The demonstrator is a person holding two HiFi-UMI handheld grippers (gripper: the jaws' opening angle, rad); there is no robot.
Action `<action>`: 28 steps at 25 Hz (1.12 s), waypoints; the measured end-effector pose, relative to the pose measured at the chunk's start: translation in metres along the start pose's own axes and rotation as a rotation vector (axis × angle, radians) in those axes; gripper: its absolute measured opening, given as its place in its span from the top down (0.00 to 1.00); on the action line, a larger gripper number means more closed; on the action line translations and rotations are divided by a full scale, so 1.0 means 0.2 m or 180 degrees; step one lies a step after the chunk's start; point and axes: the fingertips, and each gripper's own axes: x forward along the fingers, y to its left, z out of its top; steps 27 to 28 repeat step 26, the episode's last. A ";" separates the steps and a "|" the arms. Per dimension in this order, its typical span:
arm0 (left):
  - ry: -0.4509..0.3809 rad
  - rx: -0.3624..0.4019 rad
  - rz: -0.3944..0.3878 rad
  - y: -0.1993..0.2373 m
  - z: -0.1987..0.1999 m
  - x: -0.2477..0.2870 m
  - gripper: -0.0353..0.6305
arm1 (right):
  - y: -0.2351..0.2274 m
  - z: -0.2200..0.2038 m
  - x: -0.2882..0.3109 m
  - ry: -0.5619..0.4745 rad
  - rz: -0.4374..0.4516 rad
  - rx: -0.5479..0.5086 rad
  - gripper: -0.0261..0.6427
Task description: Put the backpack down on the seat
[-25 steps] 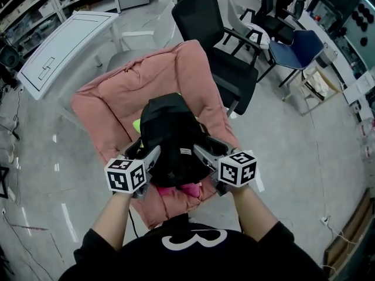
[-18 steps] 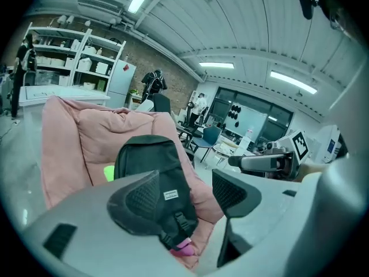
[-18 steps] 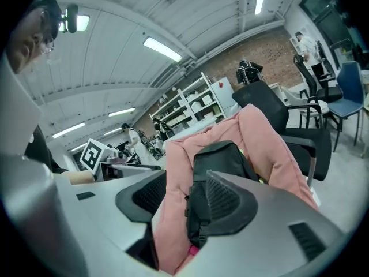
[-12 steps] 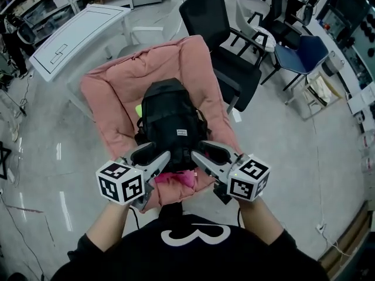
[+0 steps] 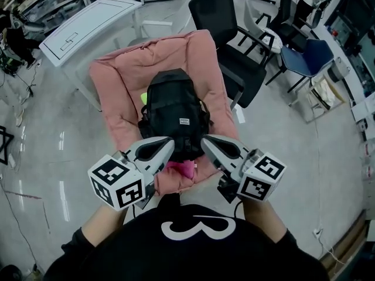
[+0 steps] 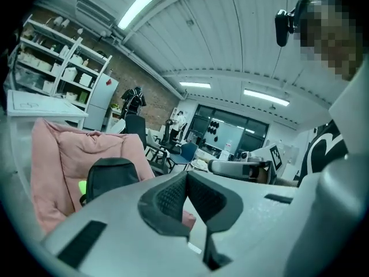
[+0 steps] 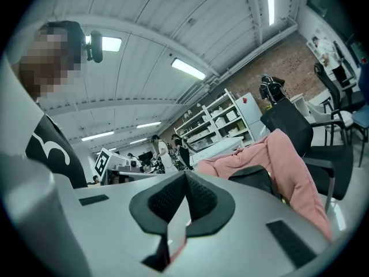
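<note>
The black backpack (image 5: 176, 113) stands upright on the pink padded seat (image 5: 126, 75), leaning on its backrest. My left gripper (image 5: 169, 141) and right gripper (image 5: 206, 140) hover side by side in front of the seat, apart from the backpack. Both sets of jaws have just been closing and are now shut with nothing between them. In the left gripper view the shut left gripper (image 6: 185, 180) points past the backpack (image 6: 109, 178). In the right gripper view the backpack (image 7: 253, 180) and the seat (image 7: 291, 172) lie beyond the shut right gripper (image 7: 185, 180).
A black office chair (image 5: 234, 45) stands right of the seat, with a blue chair (image 5: 304, 54) further right. A white table (image 5: 88, 22) is behind to the left. A pink item (image 5: 183, 168) lies at the seat's front edge, below the backpack.
Both grippers have let go of the backpack, drawn back toward the person and risen. Their jaws went from open to shut. The backpack stays on the seat.
</note>
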 end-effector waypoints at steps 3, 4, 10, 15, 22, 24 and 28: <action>-0.0038 0.0116 0.0013 -0.02 0.03 -0.02 0.94 | 0.05 0.03 0.00 0.0013 0.0006 -0.0169 0.95; -0.0049 0.0133 0.0014 -0.03 0.04 -0.03 0.94 | 0.06 0.04 0.00 0.0015 0.0008 -0.0192 0.95; -0.0026 0.0210 0.0012 -0.02 0.06 -0.02 0.94 | 0.06 0.03 0.03 0.0061 0.0013 -0.0222 0.95; 0.0024 0.0246 0.0018 0.02 0.06 0.00 0.94 | 0.03 0.02 0.07 0.0129 -0.0027 -0.0275 0.95; 0.0070 0.0202 0.0010 0.10 0.06 0.03 0.94 | -0.01 0.02 0.15 0.0113 0.0010 -0.0129 0.95; 0.0073 0.0204 0.0007 0.12 0.07 0.03 0.94 | -0.02 0.02 0.17 0.0126 0.0008 -0.0123 0.95; 0.0067 0.0208 0.0001 0.15 0.08 0.03 0.94 | -0.03 0.01 0.20 0.0140 0.0007 -0.0117 0.96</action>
